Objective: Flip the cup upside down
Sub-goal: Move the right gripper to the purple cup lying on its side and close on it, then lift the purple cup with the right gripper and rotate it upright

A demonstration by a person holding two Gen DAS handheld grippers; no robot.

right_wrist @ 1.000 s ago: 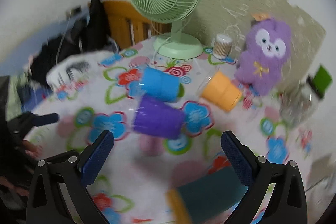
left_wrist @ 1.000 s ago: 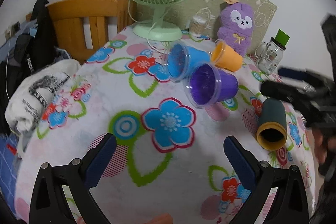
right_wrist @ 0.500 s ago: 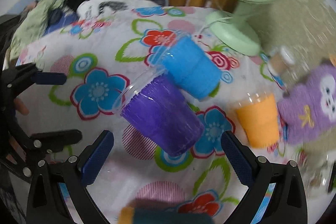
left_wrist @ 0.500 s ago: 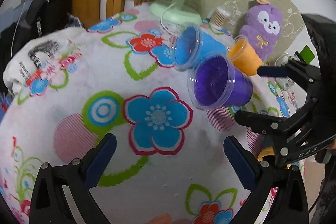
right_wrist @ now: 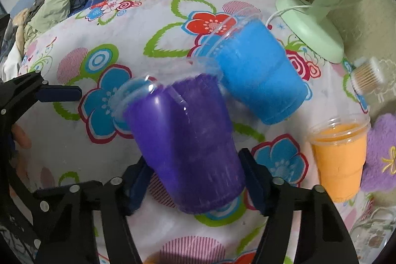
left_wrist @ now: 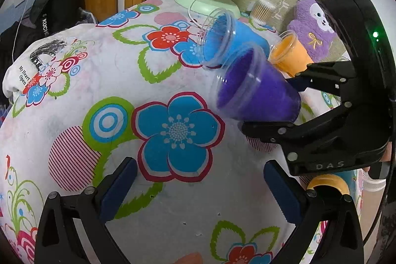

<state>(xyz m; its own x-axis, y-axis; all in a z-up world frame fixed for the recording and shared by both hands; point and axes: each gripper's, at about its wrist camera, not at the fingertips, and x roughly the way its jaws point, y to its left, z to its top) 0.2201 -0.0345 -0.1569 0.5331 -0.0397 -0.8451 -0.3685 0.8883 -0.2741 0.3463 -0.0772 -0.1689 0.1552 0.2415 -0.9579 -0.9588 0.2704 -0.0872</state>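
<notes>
Closing in since half a second ago, the right gripper (right_wrist: 195, 182) now clasps the purple cup (right_wrist: 188, 147) near its base, on its side against the blue cup (right_wrist: 257, 76). Left gripper (left_wrist: 198, 186) gapes, empty. Risk: thin plastic buckling, nudging blue. Readable: "DAS", "KUCHE".

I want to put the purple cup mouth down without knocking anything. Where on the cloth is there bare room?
Open cloth lies around the big blue flower, between the purple cup and the left gripper, out to the white T-shirt. It is crowded behind: blue cup, orange cup, fan base.
</notes>
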